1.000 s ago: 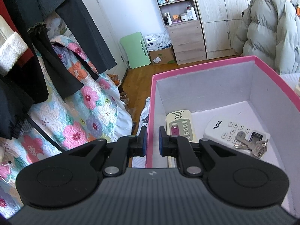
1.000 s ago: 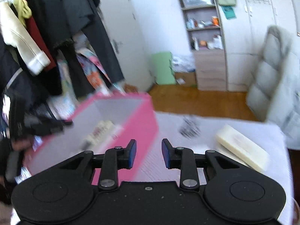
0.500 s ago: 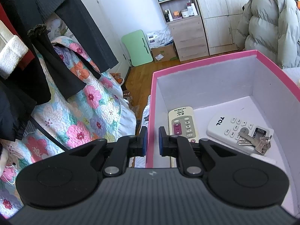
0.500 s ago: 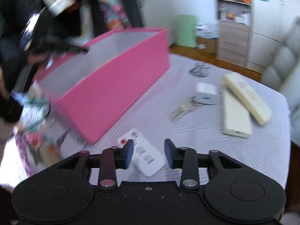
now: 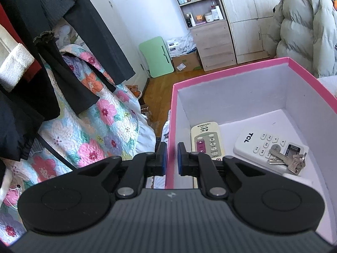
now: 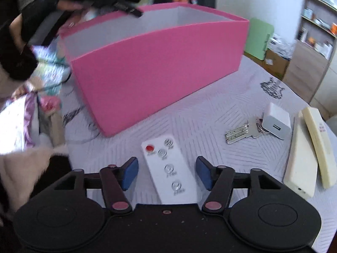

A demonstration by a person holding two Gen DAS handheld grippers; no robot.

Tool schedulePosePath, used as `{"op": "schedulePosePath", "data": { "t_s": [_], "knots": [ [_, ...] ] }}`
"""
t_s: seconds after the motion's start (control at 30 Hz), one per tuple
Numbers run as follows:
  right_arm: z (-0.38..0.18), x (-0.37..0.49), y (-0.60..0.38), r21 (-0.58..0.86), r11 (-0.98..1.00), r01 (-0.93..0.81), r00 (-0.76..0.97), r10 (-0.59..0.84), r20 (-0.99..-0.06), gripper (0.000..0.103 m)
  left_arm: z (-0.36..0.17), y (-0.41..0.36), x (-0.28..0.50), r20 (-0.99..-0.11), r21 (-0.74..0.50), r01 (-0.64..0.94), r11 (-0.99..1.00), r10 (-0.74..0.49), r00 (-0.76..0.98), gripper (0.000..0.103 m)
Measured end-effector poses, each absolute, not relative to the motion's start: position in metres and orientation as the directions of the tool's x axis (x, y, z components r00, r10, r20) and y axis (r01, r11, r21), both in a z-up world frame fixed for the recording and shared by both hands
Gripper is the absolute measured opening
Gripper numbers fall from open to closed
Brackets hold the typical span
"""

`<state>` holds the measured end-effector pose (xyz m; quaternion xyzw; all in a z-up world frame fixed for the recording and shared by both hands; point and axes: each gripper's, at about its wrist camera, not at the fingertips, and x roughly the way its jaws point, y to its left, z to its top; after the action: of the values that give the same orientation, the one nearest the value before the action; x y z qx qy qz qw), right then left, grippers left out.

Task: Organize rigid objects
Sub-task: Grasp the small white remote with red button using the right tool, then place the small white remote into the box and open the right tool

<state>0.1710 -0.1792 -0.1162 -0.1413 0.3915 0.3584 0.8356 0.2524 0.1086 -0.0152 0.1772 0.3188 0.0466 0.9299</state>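
A pink box (image 5: pixel 231 78) with a white inside holds a cream remote (image 5: pixel 207 142), a white TCL remote (image 5: pixel 263 145) and a bunch of keys (image 5: pixel 288 160). My left gripper (image 5: pixel 171 159) is shut on the box's left wall near its corner. In the right wrist view the pink box (image 6: pixel 160 63) stands on the grey bedspread. A small white remote (image 6: pixel 168 168) with a red button lies in front of it. My right gripper (image 6: pixel 167 172) hovers low over that remote, one finger on each side. Its jaws are opening, and the pads are clear of the remote.
Right of the small remote lie keys (image 6: pixel 242 133), a white charger (image 6: pixel 276 121) and two long cream remotes (image 6: pixel 301 158). Dark clothes (image 5: pixel 52 42) and a floral quilt (image 5: pixel 94 126) hang left of the box. A puffy coat (image 5: pixel 305 31) and a shelf unit (image 5: pixel 202 10) stand behind it.
My right gripper has dropped toward the bedspread and rolled, and its jaws have widened around the small white remote. The left gripper keeps the same hold on the box wall.
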Motion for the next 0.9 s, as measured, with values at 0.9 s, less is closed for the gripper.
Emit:
{"op": "schedulePosePath", "data": {
  "t_s": [0.9],
  "knots": [
    [-0.016,0.159,-0.188,0.114,0.868,-0.483,0.754,0.478,-0.451,0.043,-0.016,0.112,0.255,-0.582,0.333,0.012,0.943,0.196,0.789,0.008]
  ]
}}
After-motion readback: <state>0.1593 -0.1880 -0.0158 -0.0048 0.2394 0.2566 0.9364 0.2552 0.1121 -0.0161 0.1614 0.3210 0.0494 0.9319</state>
